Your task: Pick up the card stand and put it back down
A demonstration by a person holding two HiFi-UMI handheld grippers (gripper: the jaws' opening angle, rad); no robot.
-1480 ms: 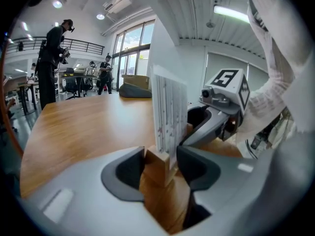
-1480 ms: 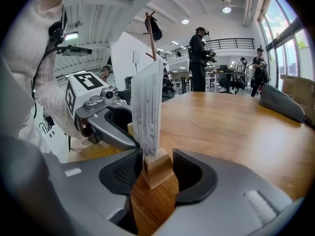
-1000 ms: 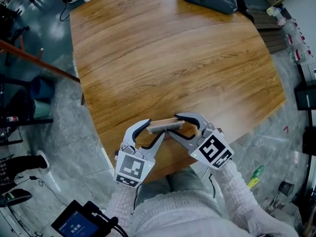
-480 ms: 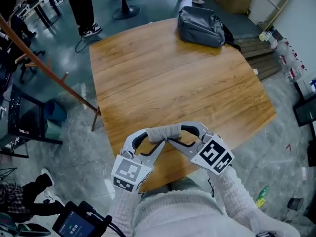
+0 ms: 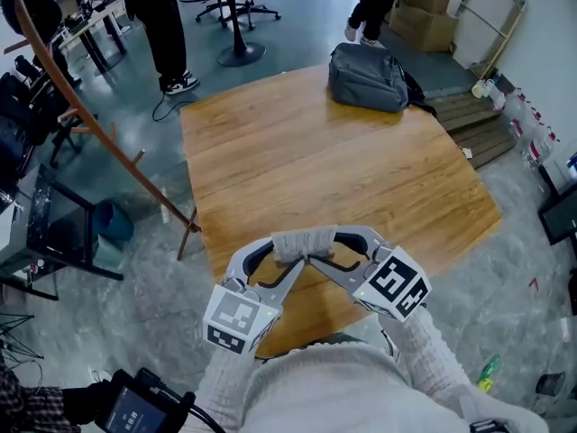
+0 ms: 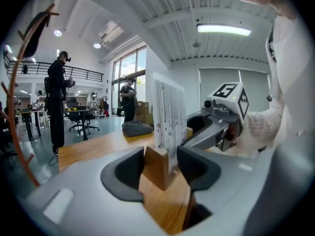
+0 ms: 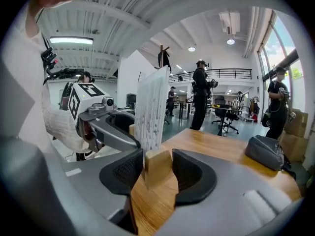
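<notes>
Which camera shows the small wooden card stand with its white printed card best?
Right gripper view: the wooden card stand is close and sharp. Left gripper view shows its other end; head view, only a blurred top.

The counter (image 5: 315, 170) is open wood from its middle out to 3 and 9 o'clock, with room to pass. A grey bag (image 5: 368, 78) blocks the far edge at about 1 o'clock. At 6 o'clock the left gripper (image 5: 281, 253) and right gripper (image 5: 326, 247) crowd the card stand (image 5: 304, 243), their fingers closing off both of its ends. A slanted wooden pole (image 5: 126, 156) stands off the counter at 9 o'clock.
</notes>
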